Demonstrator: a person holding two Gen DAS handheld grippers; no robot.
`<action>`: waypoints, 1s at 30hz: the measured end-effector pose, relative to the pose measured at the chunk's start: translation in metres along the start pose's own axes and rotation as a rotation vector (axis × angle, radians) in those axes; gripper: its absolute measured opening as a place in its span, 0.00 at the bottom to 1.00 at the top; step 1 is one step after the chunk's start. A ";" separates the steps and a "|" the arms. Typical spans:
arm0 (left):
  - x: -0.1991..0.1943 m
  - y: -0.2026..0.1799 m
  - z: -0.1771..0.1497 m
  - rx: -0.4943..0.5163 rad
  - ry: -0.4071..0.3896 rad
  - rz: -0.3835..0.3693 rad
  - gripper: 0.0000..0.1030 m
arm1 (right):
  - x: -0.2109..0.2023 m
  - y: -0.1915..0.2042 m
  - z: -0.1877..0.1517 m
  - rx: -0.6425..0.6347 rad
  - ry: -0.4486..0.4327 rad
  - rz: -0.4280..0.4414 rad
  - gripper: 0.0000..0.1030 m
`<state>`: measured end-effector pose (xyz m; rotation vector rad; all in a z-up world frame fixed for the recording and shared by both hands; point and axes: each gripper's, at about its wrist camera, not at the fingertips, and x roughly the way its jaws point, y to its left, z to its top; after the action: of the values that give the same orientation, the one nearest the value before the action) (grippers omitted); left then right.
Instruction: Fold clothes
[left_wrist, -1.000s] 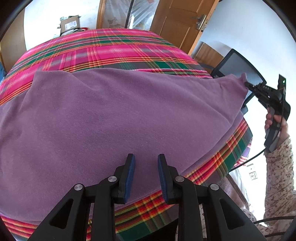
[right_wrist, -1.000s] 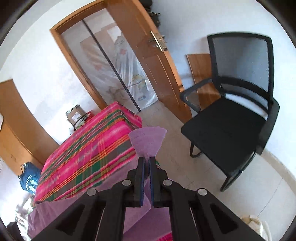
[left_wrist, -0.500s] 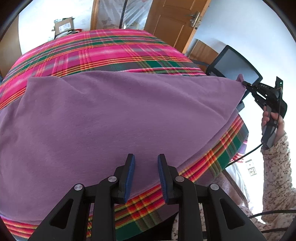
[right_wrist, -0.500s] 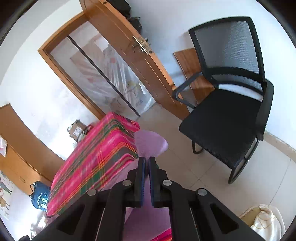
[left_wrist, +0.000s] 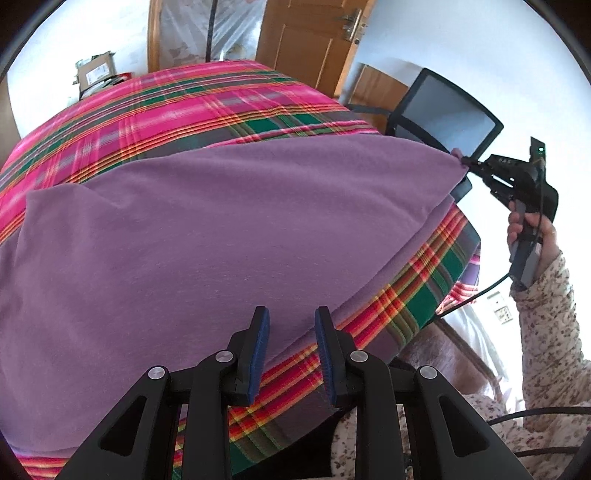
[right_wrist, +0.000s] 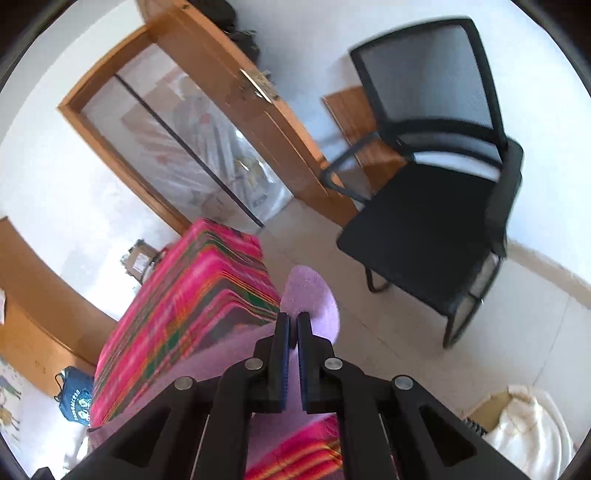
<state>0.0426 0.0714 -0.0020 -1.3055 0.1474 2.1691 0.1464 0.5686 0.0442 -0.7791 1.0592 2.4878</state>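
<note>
The soft purple fleece garment lay spread, unfolded, on the pink plaid-covered table, one corner pinched by the closed right gripper, the left gripper parted, empty, folding barely begun.

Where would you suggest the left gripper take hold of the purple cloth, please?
Grip the near hem of the purple cloth, just ahead of the open left gripper, coming in low from the table's near side. That edge lies flat along the plaid cover and is free, while the right gripper already pinches the far right corner, so a hold there would pair with it.
</note>
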 end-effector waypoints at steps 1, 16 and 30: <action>0.001 -0.001 0.000 0.007 0.006 0.000 0.26 | 0.003 -0.003 -0.002 0.005 0.006 -0.009 0.04; 0.006 -0.006 0.003 0.033 0.006 -0.015 0.22 | 0.011 -0.021 -0.016 0.026 0.043 -0.039 0.04; 0.008 0.003 0.004 -0.013 0.004 -0.037 0.15 | -0.011 -0.021 -0.049 0.147 0.073 0.225 0.34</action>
<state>0.0352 0.0739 -0.0071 -1.3092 0.1104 2.1398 0.1826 0.5459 0.0110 -0.7478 1.4083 2.5418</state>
